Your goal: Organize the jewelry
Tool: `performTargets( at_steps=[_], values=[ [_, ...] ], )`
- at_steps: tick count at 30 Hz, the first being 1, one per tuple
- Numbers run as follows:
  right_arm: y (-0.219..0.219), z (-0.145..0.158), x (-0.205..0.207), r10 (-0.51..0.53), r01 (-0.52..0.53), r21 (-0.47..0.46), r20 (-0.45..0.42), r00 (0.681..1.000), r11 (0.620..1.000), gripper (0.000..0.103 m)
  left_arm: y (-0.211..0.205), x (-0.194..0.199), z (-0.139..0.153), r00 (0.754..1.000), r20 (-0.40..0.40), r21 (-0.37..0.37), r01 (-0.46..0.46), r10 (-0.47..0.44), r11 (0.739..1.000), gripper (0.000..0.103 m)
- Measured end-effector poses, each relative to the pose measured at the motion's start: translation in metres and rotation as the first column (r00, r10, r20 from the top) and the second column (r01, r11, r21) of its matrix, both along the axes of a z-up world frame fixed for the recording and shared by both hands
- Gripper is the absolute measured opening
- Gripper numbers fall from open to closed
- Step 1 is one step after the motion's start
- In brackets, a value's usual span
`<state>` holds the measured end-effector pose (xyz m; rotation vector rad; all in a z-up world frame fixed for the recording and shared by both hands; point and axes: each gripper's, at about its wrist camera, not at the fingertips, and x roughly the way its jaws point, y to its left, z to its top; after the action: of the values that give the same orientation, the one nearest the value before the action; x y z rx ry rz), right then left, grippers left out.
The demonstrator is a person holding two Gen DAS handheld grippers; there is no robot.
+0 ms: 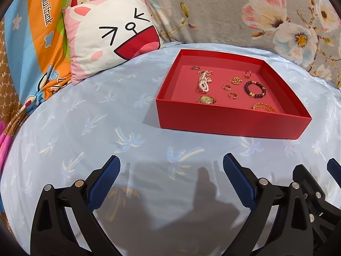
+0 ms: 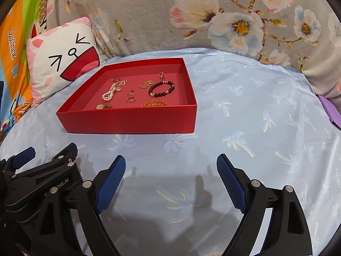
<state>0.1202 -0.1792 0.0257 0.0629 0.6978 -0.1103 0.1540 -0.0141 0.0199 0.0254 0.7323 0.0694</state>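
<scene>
A shallow red box (image 1: 232,123) (image 2: 130,119) sits on the pale blue sheet with loose jewelry inside. In it lie a pearl bracelet (image 1: 203,84) (image 2: 109,95), a dark bead bracelet (image 1: 255,89) (image 2: 162,89), a gold watch (image 1: 206,99) (image 2: 103,106), a gold chain (image 1: 264,107) (image 2: 155,104) and several small rings (image 1: 226,87) (image 2: 130,96). My left gripper (image 1: 171,171) hangs open over the sheet, well in front of the box, with nothing between its blue pads. My right gripper (image 2: 171,171) stands open beside it, also holding nothing.
A cat-face pillow (image 1: 110,42) (image 2: 64,61) leans at the back left of the box. A grey floral blanket (image 1: 234,10) (image 2: 191,21) runs along the back, and a colourful cartoon cloth (image 1: 36,42) covers the left. A purple object (image 2: 329,108) shows at the right edge.
</scene>
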Motion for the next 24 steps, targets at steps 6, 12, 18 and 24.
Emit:
performTargets(
  at_steps=[6, 12, 18, 24],
  values=[
    [0.0007, 0.0004, -0.0001, 0.002, -0.002, 0.001, -0.002, 1.0, 1.0, 0.086, 0.0, 0.0001, 0.0001, 1.0, -0.001, 0.001, -0.001, 0.001, 1.0, 0.094],
    [0.0016, -0.0006, -0.0001, 0.007, -0.007, 0.002, -0.003, 1.0, 1.0, 0.086, 0.0005, 0.0, 0.0003, 1.0, 0.0, 0.007, -0.008, 0.008, 1.0, 0.094],
    [0.0018, -0.0011, -0.0008, 0.014, -0.014, 0.006, 0.002, 1.0, 1.0, 0.086, 0.0008, -0.0018, 0.0017, 1.0, 0.011, 0.016, -0.02, 0.02, 1.0, 0.094],
    [0.0016, -0.0008, -0.0009, 0.015, -0.015, 0.006, 0.002, 1.0, 1.0, 0.086, 0.0005, -0.002, 0.0019, 1.0, 0.013, 0.021, -0.023, 0.022, 1.0, 0.094]
  ],
)
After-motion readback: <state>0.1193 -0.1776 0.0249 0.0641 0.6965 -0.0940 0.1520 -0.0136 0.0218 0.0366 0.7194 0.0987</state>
